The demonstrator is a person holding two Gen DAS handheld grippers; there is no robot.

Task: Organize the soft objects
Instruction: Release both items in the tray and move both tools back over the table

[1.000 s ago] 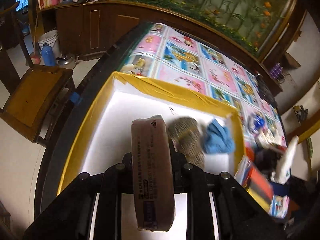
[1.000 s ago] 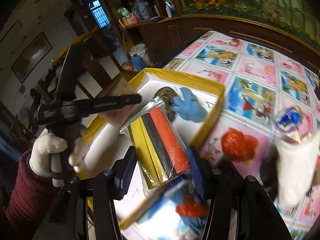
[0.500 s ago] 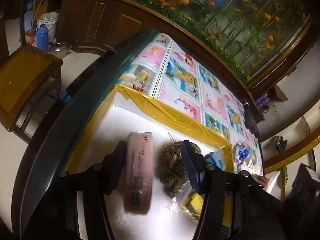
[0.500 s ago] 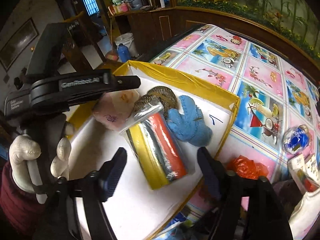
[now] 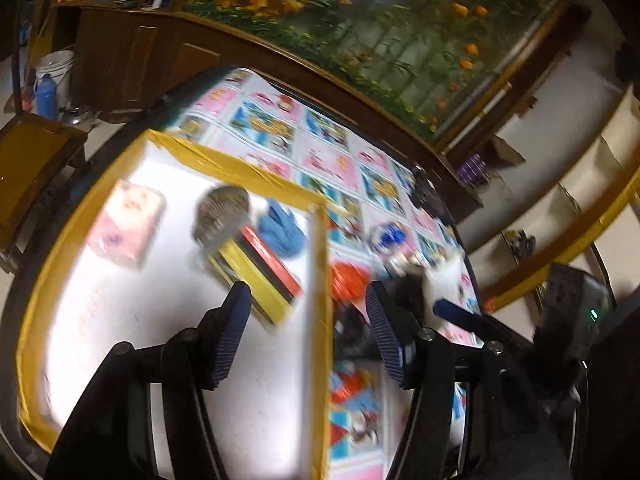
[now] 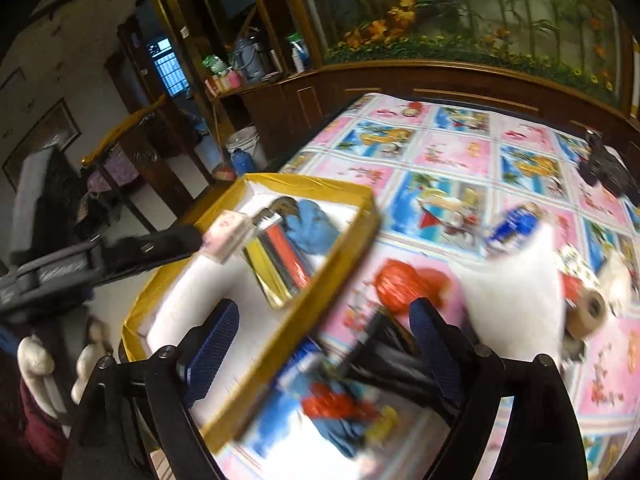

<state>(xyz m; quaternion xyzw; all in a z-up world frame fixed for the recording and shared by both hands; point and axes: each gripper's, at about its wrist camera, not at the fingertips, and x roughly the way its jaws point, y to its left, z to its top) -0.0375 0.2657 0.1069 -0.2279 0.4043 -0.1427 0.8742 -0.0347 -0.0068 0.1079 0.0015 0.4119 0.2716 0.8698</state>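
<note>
Left gripper: spread, empty | right gripper: spread, empty | yellow-rimmed box at worktop edge: pink pack, striped packet, blue cloth.

No lettering is legible: print on the pink packet and the left gripper body blurs out.

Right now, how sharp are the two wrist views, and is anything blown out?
Left wrist: motion-blurred; box floor glares white, pink pack smeared. Right wrist: background sharp, but box rim and white cloth streaked. Fisheye bends both.
</note>
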